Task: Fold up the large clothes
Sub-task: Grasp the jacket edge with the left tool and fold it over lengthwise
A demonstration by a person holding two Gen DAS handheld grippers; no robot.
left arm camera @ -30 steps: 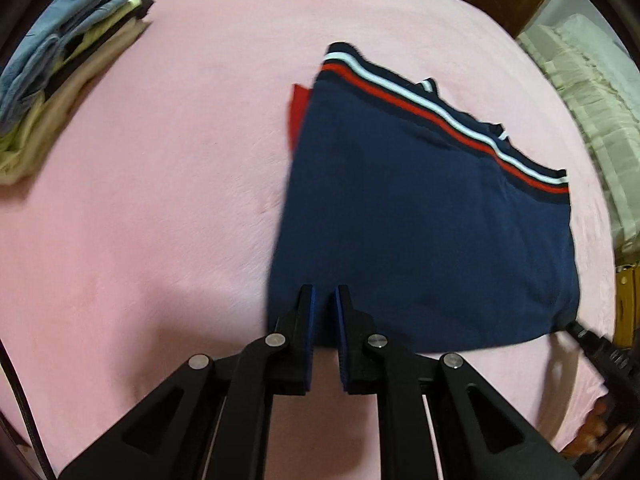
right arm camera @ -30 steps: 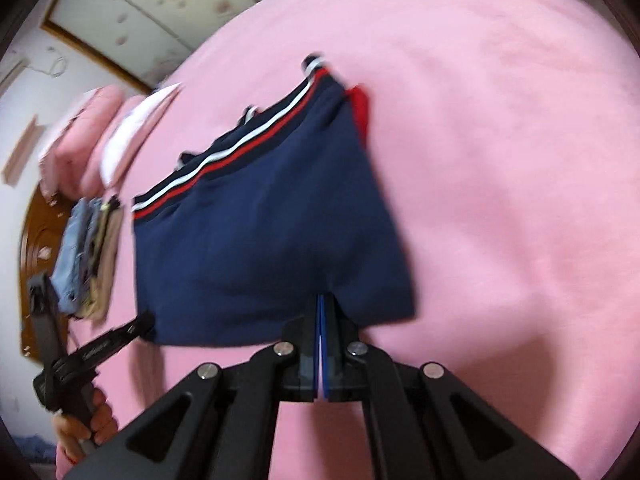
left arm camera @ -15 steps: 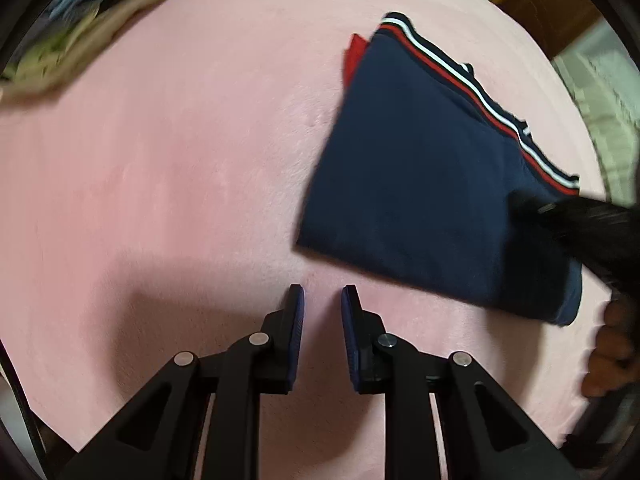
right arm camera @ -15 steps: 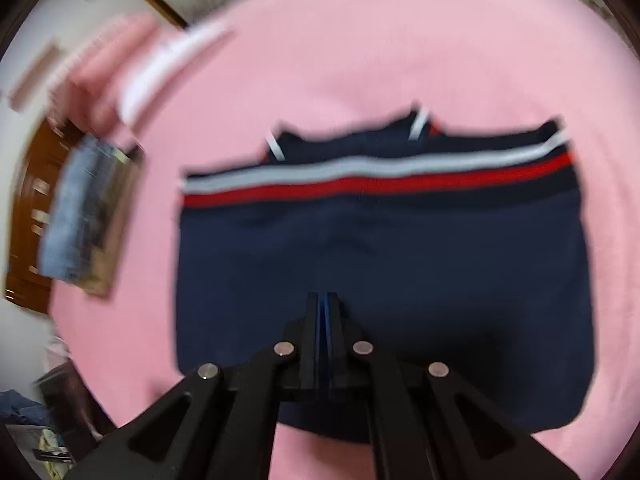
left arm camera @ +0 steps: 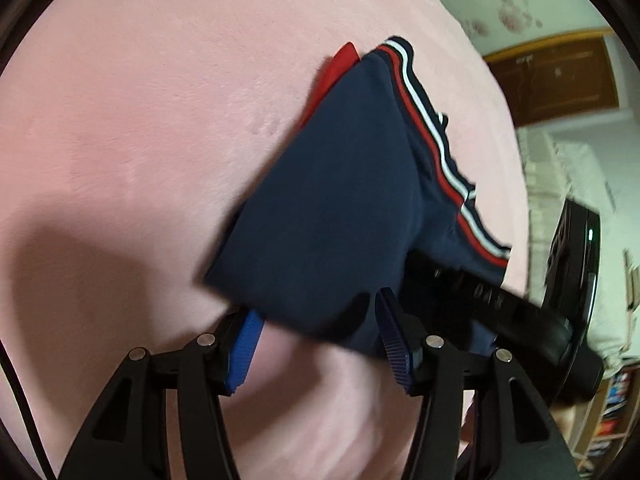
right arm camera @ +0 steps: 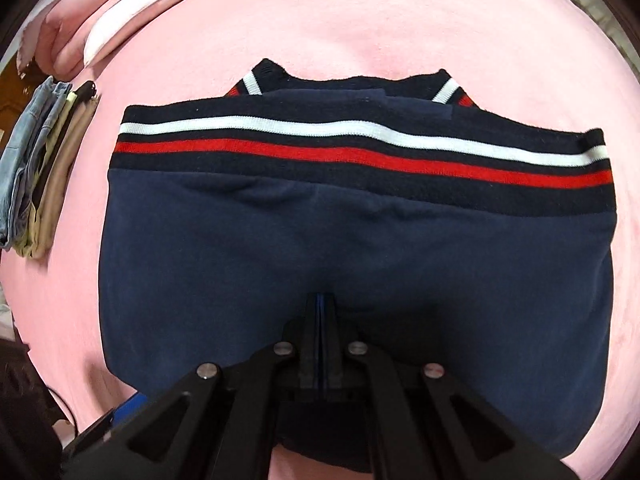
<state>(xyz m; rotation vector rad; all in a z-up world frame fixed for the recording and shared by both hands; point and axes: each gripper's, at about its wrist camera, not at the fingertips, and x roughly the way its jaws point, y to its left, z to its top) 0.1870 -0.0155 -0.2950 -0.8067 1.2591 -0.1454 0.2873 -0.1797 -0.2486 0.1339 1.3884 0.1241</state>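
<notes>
A folded navy garment [right arm camera: 352, 240] with a white and a red stripe along its far band lies on the pink bed cover [right arm camera: 400, 20]. It also shows in the left wrist view [left arm camera: 332, 208], with a red flap at its far corner. My left gripper [left arm camera: 316, 340] is open, its blue-padded fingers [left arm camera: 244, 344] spread on either side of the garment's near corner. My right gripper [right arm camera: 322, 312] is shut and rests on top of the garment near its front edge. The right gripper's black body [left arm camera: 520, 300] lies across the garment's right side in the left wrist view.
A stack of folded clothes [right arm camera: 36, 168] in denim and beige lies at the bed's left. Pink and white pillows [right arm camera: 108, 16] sit at the far left. A wooden door [left arm camera: 560, 80] and white bedding [left arm camera: 560, 200] stand right of the bed.
My left gripper let go of the garment's edge, swung left and opened wide at its near corner. My right gripper moved over the garment's middle and stayed shut.
</notes>
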